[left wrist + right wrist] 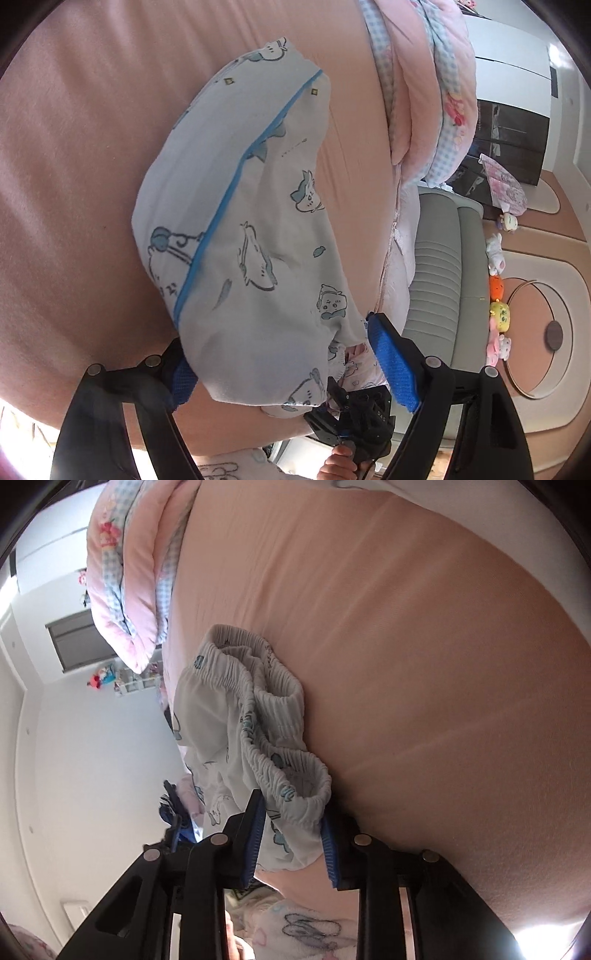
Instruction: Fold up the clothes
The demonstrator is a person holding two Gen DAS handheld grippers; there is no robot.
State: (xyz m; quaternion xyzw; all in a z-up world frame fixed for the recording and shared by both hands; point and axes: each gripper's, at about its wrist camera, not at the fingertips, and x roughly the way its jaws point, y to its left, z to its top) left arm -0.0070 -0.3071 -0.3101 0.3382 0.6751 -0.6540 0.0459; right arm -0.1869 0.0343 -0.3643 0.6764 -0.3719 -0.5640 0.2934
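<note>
We judge the printed pyjama trousers (251,236) on the bed (74,184) near its quilt-side edge light and floppy: right gripper (291,834) pinching the gathered waistband (273,716), left gripper (284,373) wide, unclenched.

The pale printed shorts (236,229) are lying bunched on the pink bed (74,166); cartoon animals in blue-grey are showing all over the white cloth, and a bright blue piping line is running diagonally across it; the gathered elastic waistband (273,709) is folding over on itself in ruffled loops; one waistband corner is sitting between blue-padded fingers (256,834), near the bed's edge.
</note>
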